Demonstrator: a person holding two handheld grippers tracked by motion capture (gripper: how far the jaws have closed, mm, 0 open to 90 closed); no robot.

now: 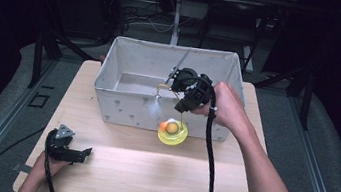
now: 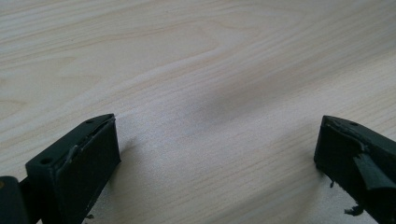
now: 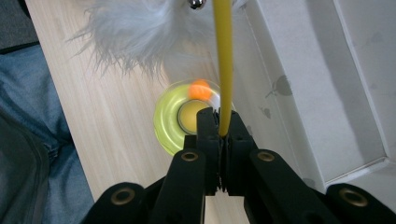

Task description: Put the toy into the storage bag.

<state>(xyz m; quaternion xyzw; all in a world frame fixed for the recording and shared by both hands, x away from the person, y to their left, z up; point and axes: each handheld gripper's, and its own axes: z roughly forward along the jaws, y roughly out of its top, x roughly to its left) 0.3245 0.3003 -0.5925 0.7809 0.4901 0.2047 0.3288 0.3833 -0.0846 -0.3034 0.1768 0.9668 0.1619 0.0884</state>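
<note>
Light wooden table (image 1: 147,173); grey floor (image 1: 330,164); dark surroundings, cables behind.

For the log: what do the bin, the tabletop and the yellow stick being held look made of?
Bin: soft fabric, pale with small printed marks. Tabletop: light wood or wood-look laminate, matte, grain visible. Yellow stick, pinched by the right hand-held gripper: smooth, probably plastic, with white fluffy tuft.

Counted on one wooden table (image 1: 112,173) are one white fabric bin (image 1: 122,104), one round yellow-green toy (image 1: 172,134) with an orange ball (image 3: 201,89), one yellow rod (image 3: 224,56), one white feather tuft (image 3: 135,32), and two grippers (image 1: 80,153) (image 3: 219,122).
</note>
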